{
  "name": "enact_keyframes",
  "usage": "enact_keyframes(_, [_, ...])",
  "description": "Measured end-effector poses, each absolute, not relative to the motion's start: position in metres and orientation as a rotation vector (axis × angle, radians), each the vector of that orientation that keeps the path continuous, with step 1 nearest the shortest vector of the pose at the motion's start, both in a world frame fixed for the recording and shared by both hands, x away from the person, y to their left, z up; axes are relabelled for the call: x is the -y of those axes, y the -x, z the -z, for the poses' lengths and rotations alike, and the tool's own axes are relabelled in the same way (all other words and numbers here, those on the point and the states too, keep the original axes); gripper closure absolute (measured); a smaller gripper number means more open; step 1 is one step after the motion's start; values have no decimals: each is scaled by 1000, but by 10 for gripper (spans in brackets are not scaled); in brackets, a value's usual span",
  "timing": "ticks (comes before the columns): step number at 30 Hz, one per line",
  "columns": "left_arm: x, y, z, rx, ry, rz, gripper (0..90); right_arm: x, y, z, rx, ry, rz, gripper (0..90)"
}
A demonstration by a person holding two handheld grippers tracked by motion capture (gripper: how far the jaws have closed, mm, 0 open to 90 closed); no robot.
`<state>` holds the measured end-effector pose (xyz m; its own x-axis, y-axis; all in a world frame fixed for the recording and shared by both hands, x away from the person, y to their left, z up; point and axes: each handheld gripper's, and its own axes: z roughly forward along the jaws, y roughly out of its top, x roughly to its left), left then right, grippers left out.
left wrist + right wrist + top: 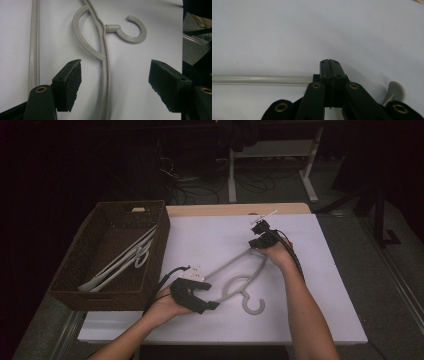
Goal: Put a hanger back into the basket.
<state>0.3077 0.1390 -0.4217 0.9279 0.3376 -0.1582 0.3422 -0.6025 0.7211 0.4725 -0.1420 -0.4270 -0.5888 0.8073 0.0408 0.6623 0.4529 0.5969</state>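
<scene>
Near the counter's front edge, my left gripper (pixel 212 296) straddles the hanger (pixel 235 281), jaws apart; my right gripper (pixel 261 240) looks clamped on its far end. Lifting one-handed could swing it loose.

Setting: lab or workshop room, dim. My worktop (pixel 320 320), covered in a white sheet; cables (pixel 200 190) tangled on the floor behind; white metal desk legs (pixel 310 175); dark equipment in shadow.
</scene>
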Motion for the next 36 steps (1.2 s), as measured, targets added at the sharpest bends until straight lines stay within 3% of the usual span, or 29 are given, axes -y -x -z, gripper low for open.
enact_keyframes(17, [-129, -321, 428, -456, -2325, -13, 353, 136, -478, 431, -2493, -1279, -762, 891])
enact_keyframes(36, [-100, -331, 444, -387, -2479, 37, 637, 132, -482, 434, -2509, -1278, -725, 892])
